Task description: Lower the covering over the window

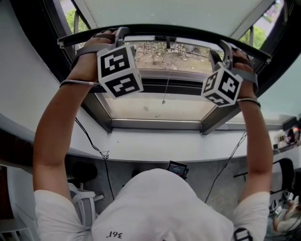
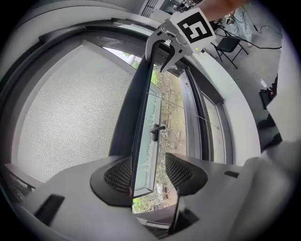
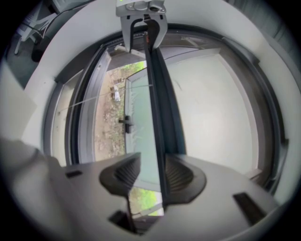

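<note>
The roller blind (image 1: 174, 12) hangs part-way down the window, and its pale mesh fills the left of the left gripper view (image 2: 66, 103). Its dark bottom bar (image 1: 164, 29) spans the frame. My left gripper (image 1: 115, 35) hooks over the bar near its left end and my right gripper (image 1: 225, 49) near its right end. In the left gripper view the bar (image 2: 136, 117) lies against one pad, with a gap to the other. In the right gripper view the bar (image 3: 157, 103) touches one pad only. Both grippers stand open around the bar.
Below the bar the window (image 1: 160, 108) stands open outward, with ground and plants outside. A thin pull cord (image 1: 164, 92) hangs in the opening. The white sill (image 1: 155, 143) runs below. Cables, a chair (image 1: 82, 202) and small devices lie on the floor.
</note>
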The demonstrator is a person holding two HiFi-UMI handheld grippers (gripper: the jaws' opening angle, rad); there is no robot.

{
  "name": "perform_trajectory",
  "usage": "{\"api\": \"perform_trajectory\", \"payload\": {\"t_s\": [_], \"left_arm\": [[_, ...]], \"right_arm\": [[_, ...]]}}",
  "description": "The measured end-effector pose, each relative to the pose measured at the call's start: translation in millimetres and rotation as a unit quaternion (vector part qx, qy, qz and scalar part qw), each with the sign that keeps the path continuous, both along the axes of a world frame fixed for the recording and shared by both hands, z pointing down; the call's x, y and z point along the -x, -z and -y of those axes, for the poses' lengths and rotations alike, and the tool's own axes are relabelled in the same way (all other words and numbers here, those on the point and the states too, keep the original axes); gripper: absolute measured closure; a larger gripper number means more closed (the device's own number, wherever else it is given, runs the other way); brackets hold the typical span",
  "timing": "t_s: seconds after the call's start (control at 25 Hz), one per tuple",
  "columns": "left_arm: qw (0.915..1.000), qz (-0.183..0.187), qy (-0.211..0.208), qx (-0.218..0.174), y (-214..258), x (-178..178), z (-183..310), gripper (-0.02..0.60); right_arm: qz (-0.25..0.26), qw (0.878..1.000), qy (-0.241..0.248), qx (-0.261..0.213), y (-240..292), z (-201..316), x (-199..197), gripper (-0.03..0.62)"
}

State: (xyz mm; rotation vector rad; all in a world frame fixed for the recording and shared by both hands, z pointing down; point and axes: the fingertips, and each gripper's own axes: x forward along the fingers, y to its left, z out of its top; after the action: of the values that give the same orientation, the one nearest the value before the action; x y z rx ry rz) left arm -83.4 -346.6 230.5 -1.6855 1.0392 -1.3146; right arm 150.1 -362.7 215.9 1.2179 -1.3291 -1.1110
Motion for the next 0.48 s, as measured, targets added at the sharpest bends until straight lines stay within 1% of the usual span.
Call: {"api": "perform_trajectory", "payload": {"t_s": [0.24, 0.36, 0.48], "left_arm": [[0.9996, 0.004, 0.001, 0.027, -32.1, -0.6, -2.0, 0.364], [0.9993, 0.004, 0.002, 0.037, -47.1, -0.3, -1.8, 0.364], [0.9991, 0.007, 0.004, 0.042, -52.2, -1.0, -1.2, 0.364]], "right_arm": [[-0.031, 0.999, -0.01, 0.04, -34.8, -1.3, -1.5, 0.422], [-0.034, 0.998, -0.008, 0.051, -50.6, -0.8, -1.4, 0.422], [-0.03, 0.998, -0.008, 0.055, -56.1, -0.2, -2.1, 0.422]]}}
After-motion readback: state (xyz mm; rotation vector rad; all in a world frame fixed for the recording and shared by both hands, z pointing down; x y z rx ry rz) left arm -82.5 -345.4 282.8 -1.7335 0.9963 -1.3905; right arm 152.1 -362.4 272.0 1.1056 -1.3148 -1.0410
